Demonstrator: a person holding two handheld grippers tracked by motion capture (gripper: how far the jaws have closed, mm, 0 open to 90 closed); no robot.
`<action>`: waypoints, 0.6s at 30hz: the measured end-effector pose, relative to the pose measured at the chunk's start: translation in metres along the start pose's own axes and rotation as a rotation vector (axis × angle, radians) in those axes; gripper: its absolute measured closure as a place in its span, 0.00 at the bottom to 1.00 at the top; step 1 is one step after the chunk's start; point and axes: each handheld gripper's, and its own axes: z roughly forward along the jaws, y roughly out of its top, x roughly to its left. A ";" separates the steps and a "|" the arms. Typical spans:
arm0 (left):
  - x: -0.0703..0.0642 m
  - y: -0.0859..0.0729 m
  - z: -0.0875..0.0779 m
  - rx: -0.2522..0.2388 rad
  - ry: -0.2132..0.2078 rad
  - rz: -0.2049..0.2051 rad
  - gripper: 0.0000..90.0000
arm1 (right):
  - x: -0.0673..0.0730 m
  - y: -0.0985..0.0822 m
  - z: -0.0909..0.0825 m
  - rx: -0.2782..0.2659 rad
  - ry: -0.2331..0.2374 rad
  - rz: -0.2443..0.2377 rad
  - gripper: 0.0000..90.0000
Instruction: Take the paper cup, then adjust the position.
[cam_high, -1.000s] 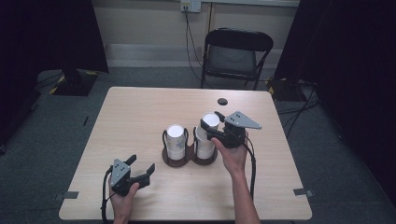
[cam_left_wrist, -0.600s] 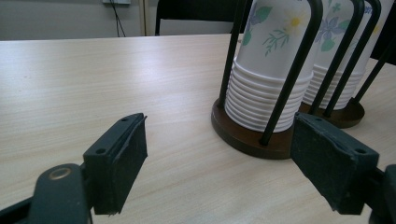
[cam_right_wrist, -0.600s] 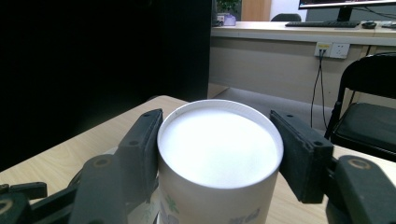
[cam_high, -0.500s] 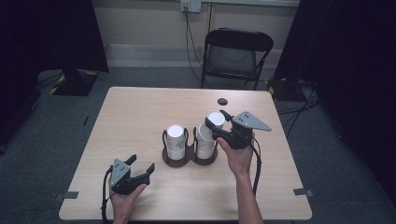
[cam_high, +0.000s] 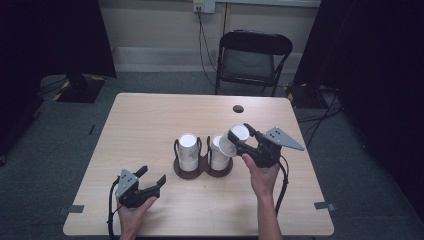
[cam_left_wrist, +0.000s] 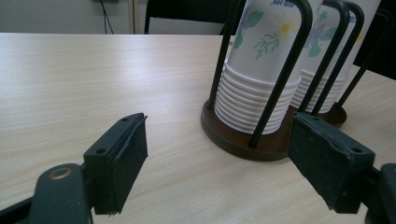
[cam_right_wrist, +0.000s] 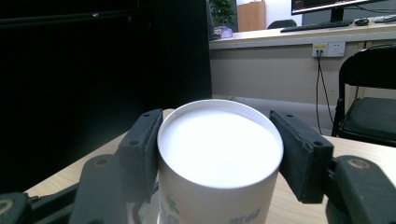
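A dark brown two-post holder (cam_high: 202, 169) stands mid-table with a stack of flowered paper cups in each side: left stack (cam_high: 188, 149), right stack (cam_high: 218, 156). My right gripper (cam_high: 239, 137) is shut on one upside-down paper cup (cam_high: 229, 144), held tilted just above and right of the right stack. In the right gripper view both pads (cam_right_wrist: 140, 149) press the sides of that cup (cam_right_wrist: 219, 186), its white bottom facing the camera. My left gripper (cam_high: 151, 175) rests open near the table's front left. The left gripper view shows its jaws wide apart, with the near stack (cam_left_wrist: 261, 60) and the holder base (cam_left_wrist: 243, 137) ahead.
The light wood table (cam_high: 150, 120) has a small dark round spot (cam_high: 238, 108) near its far edge. A black folding chair (cam_high: 252, 60) stands behind the table. Cables trail from both grippers toward the front edge.
My right gripper has carried the cup to the right and slightly up, off the right stack, and tilted it. The left gripper has stayed where it was.
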 end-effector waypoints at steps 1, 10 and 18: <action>0.000 0.000 0.000 -0.002 -0.002 -0.001 0.23 | 0.001 -0.002 -0.002 0.000 0.005 0.002 0.41; -0.007 0.003 0.003 -0.014 -0.049 -0.006 0.27 | 0.001 -0.010 -0.019 -0.020 0.007 0.053 0.41; -0.018 0.005 0.007 -0.014 -0.111 0.012 0.30 | -0.002 -0.024 -0.030 -0.027 0.021 0.123 0.41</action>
